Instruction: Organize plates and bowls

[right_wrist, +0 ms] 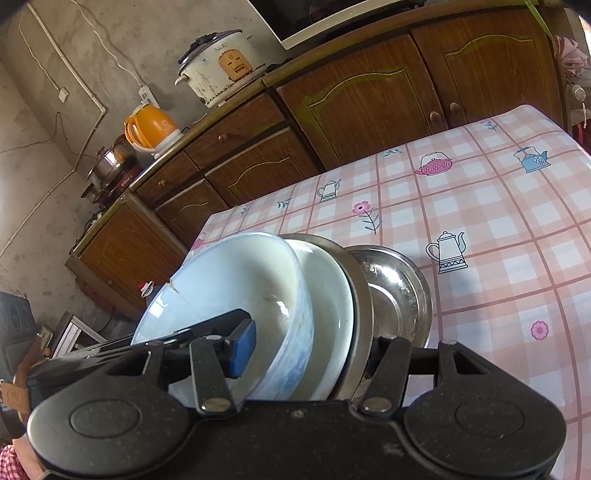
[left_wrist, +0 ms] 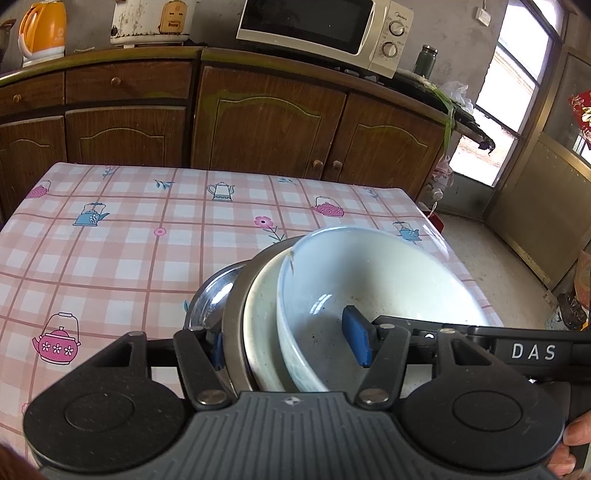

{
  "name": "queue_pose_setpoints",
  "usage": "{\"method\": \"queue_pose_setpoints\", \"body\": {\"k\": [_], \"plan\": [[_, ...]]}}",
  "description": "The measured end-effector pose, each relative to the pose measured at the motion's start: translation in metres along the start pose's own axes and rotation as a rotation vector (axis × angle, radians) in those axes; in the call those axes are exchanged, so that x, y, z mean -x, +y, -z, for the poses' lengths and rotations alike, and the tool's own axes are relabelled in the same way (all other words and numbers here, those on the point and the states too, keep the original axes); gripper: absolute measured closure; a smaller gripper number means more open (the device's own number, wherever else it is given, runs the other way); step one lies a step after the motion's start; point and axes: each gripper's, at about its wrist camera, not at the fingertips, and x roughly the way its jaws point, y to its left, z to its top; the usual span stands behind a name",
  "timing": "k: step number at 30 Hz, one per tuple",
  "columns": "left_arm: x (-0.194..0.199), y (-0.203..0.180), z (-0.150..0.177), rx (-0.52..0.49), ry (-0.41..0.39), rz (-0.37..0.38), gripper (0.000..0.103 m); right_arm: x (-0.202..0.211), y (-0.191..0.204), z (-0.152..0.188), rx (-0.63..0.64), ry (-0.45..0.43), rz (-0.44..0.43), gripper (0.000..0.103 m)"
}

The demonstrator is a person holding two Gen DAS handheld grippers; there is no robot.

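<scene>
A stack of dishes hangs tilted over the table's pink checked cloth (left_wrist: 110, 240) (right_wrist: 498, 221). A pale blue-white bowl (left_wrist: 369, 280) (right_wrist: 229, 280) with a cracked rim lies uppermost. Beneath it come a white plate (left_wrist: 262, 332) (right_wrist: 328, 314), a steel-rimmed dish (left_wrist: 232, 314) (right_wrist: 360, 295) and a shiny steel plate (left_wrist: 212, 295) (right_wrist: 395, 288). My left gripper (left_wrist: 288, 345) is shut on the stack's near edge, one blue pad (left_wrist: 358, 339) inside the bowl. My right gripper (right_wrist: 314, 347) clamps the stack from the opposite side, blue pad (right_wrist: 242, 347) in the bowl, its other finger hidden behind the steel plate.
Brown wooden cabinets (left_wrist: 266, 125) (right_wrist: 369, 99) run behind the table, carrying a microwave (left_wrist: 325, 26), an orange kettle (left_wrist: 42, 29) (right_wrist: 149, 127) and a rice cooker (right_wrist: 218, 62). A doorway (left_wrist: 506, 103) opens at the right. A person's hand (left_wrist: 569, 443) shows at the lower right.
</scene>
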Motion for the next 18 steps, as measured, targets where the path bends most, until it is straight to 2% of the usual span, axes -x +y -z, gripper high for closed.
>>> {"method": "queue_pose_setpoints", "body": {"k": [18], "plan": [[-0.024, 0.011, -0.001, 0.006, 0.016, -0.005, 0.043, -0.023, -0.011, -0.003, -0.017, 0.016, 0.006, 0.036]]}}
